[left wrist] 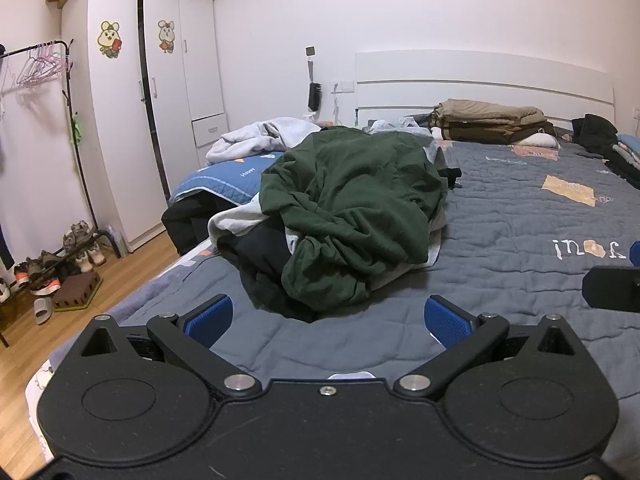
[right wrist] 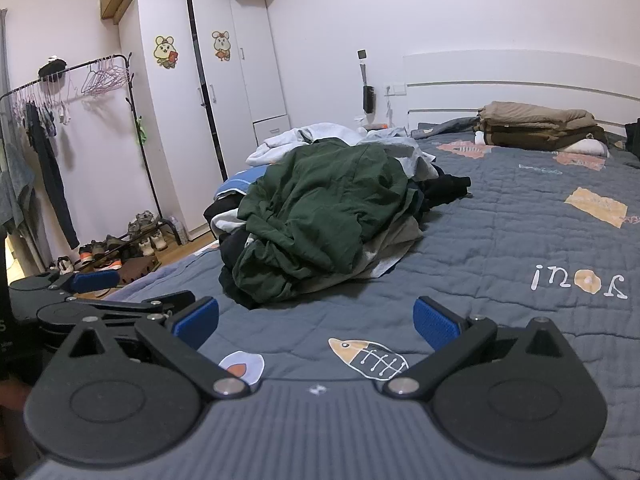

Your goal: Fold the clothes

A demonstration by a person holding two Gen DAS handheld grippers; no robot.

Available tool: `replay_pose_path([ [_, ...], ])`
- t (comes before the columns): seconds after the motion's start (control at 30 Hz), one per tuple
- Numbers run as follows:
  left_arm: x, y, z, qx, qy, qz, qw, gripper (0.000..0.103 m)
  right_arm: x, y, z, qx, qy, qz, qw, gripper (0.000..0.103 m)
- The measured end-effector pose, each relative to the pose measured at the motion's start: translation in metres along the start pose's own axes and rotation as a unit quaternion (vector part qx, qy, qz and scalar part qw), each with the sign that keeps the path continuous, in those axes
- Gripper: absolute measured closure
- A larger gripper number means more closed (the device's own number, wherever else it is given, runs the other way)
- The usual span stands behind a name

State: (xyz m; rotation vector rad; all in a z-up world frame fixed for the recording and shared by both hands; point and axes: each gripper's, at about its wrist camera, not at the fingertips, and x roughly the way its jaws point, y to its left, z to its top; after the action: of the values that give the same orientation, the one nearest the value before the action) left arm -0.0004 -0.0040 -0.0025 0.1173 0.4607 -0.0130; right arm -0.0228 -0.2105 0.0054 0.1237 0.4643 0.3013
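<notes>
Clothes pile (left wrist: 352, 216): an unfolded heap on the grey quilt (left wrist: 520, 220), toward the bed's left side, ahead of both grippers and touching neither.
Top garment: a dark green garment (right wrist: 320, 216) crumpled over the heap; black, grey and white pieces show beneath and beside it.
Left gripper (left wrist: 328, 316): fingers spread wide, holding nothing; its blue pads (left wrist: 210, 316) hover low over bare quilt just short of the pile's near edge. The pile lies straight ahead between the finger lines.
Right gripper (right wrist: 316, 318): likewise released and empty, over the quilt's fish print (right wrist: 368, 358). The pile sits ahead and slightly left of its centre, a little farther off than from the left gripper.
Gripper spacing: the left gripper appears at the left edge of the right wrist view, close alongside.
Folded stack (left wrist: 492, 122): tan and brown bedding near the white headboard (left wrist: 480, 76), well apart from the pile.
Surroundings: white wardrobe (right wrist: 208, 100), clothes rack (right wrist: 72, 76) and shoes (left wrist: 48, 268) on the wooden floor, left of the bed.
</notes>
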Motion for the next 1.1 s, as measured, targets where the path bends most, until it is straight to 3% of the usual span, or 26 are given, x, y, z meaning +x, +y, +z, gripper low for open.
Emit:
replay_pose_path([
  [0.47,0.002,0.005,0.001,-0.002,-0.005,0.000,1.0000,0.000,0.004,0.001,-0.002,0.001,-0.002,-0.003,1.000,0.000],
  [0.83,0.003,0.014,0.002,-0.029,-0.015,-0.035,0.9989,0.000,0.011,0.005,0.002,-0.004,-0.001,-0.004,1.000,0.000],
  [1.1,0.014,0.025,0.002,-0.031,-0.027,-0.017,0.9990,0.000,0.047,0.005,0.015,-0.027,0.003,-0.013,1.000,0.000],
])
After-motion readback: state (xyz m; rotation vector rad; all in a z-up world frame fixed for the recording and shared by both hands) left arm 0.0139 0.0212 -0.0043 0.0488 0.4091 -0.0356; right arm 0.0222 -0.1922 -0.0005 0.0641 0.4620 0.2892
